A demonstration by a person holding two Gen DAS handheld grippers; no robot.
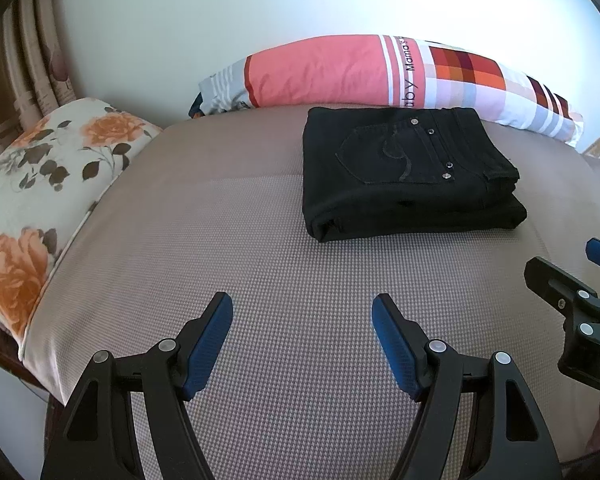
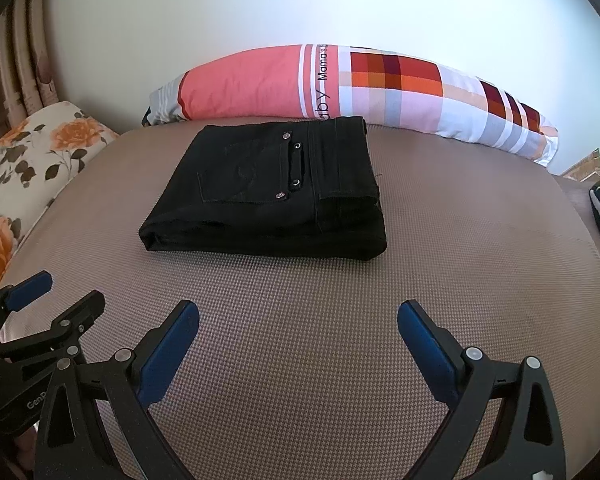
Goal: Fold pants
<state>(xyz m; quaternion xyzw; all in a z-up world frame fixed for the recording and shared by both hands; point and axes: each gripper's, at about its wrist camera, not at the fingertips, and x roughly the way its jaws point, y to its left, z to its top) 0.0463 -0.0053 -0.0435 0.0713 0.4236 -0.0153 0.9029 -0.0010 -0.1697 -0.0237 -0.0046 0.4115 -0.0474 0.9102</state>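
Pants [image 1: 408, 172] lie folded on the bed [image 1: 260, 264] at twelve o'clock, beside the pillow [image 1: 340, 72]. Left gripper [image 1: 302, 320] and right gripper [image 2: 298, 326] gape wide, seemingly empty.

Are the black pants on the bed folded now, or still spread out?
Folded. The black pants lie as a compact stacked rectangle on the bed, layers visible at the near edge, a back pocket on top. Both grippers are open and apart from them.

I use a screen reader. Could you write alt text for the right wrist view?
Black pants lie folded in a neat stack on a tan bed, before a pink checked pillow. The right hand-held gripper hovers open, empty, nearer the camera.
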